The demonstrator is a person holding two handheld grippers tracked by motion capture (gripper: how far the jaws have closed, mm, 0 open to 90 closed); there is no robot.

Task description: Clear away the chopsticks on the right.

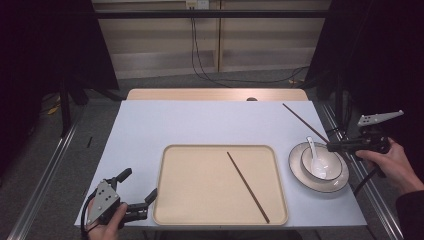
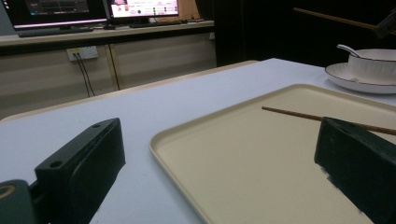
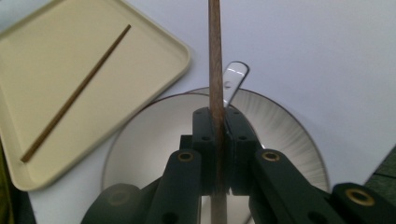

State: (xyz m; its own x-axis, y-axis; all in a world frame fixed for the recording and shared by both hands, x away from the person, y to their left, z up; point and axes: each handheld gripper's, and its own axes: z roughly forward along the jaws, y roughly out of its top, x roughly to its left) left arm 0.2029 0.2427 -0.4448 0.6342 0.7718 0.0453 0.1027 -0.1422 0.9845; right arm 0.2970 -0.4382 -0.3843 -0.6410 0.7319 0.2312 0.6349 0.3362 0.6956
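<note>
My right gripper [image 1: 332, 146] is shut on a brown chopstick [image 1: 304, 121] and holds it in the air above the white bowl's rim. In the right gripper view the chopstick [image 3: 215, 56] runs straight up from between the closed jaws of my right gripper [image 3: 216, 116]. A second chopstick [image 1: 248, 186] lies slantwise on the beige tray [image 1: 172, 210]. A white spoon [image 1: 315, 159] rests in the bowl [image 1: 334, 167], which stands on a plate [image 1: 296, 167]. My left gripper [image 1: 137, 186] stands open at the tray's near left corner, its jaws apart in the left gripper view [image 2: 219, 172].
The white table [image 1: 210, 122] has a wooden strip along its far edge. Dark curtains flank both sides, and cables hang by the wooden wall behind. Metal rails run along the floor at left and right.
</note>
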